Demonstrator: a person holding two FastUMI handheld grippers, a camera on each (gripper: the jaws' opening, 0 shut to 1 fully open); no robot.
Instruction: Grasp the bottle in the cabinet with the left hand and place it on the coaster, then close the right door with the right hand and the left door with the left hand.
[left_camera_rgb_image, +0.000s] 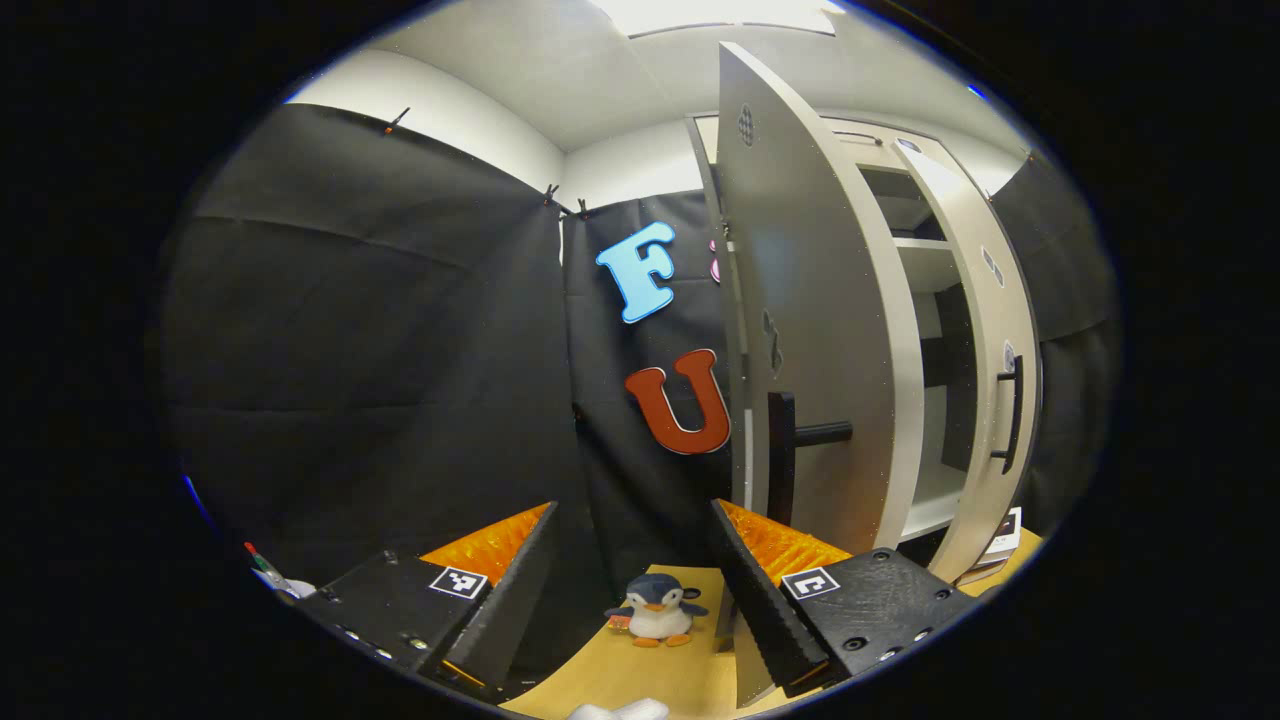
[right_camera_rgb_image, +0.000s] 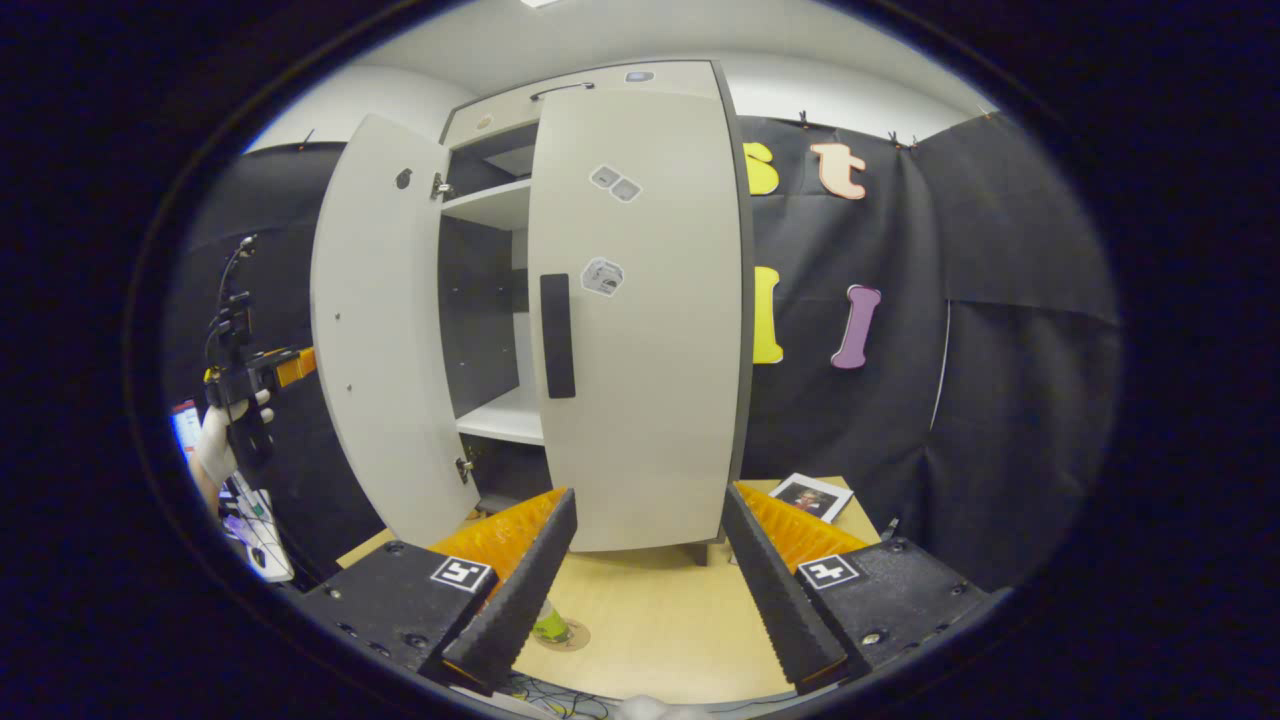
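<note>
We judge the bottle (right_camera_rgb_image: 549, 622) placed on its coaster (right_camera_rgb_image: 566, 634); right door (right_camera_rgb_image: 640, 320) near shut; left gripper (left_camera_rgb_image: 634, 590) gapes behind the open left door (left_camera_rgb_image: 800, 330), right gripper (right_camera_rgb_image: 640, 590) likewise apart

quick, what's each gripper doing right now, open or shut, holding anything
Left gripper: open, holding nothing, beside the open left door.
Right gripper: open, holding nothing, facing the nearly shut right door.

cabinet doors (right_camera_rgb_image: 640, 300): smooth, matt laminate | bench (right_camera_rgb_image: 640, 620): pale wood-look, smooth | penguin (left_camera_rgb_image: 657, 608): soft plush | wall cloth (left_camera_rgb_image: 380, 330): matt black
</note>
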